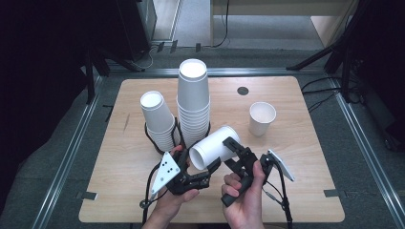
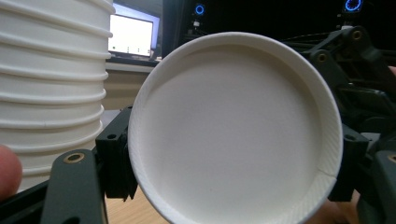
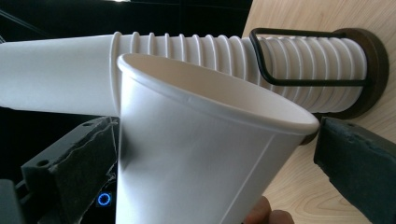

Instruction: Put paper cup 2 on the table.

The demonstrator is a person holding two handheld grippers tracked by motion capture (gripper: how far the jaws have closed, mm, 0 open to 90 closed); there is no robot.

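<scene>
a: the paper cup [image 1: 213, 147] lies on its side in the air, low over the table [image 1: 296, 191], just in front of the two upside-down stacks of cups [image 1: 193, 107] in their black wire holder [image 1: 152, 138].

b: who has it?

a: both, it looks like. the left gripper [image 1: 206, 172] has its jaws nearly together, pinching the cup's rim. the right gripper [image 1: 235, 144] straddles the cup's body; whether its pads press i cannot tell.

b: so which step?

a: i'd judge a hand-over, or turning the cup over between grippers.

b: next?

a: one gripper has to take a sure hold before the other lets go. a lone upright cup [image 1: 262, 118] stands well apart to the right.
</scene>
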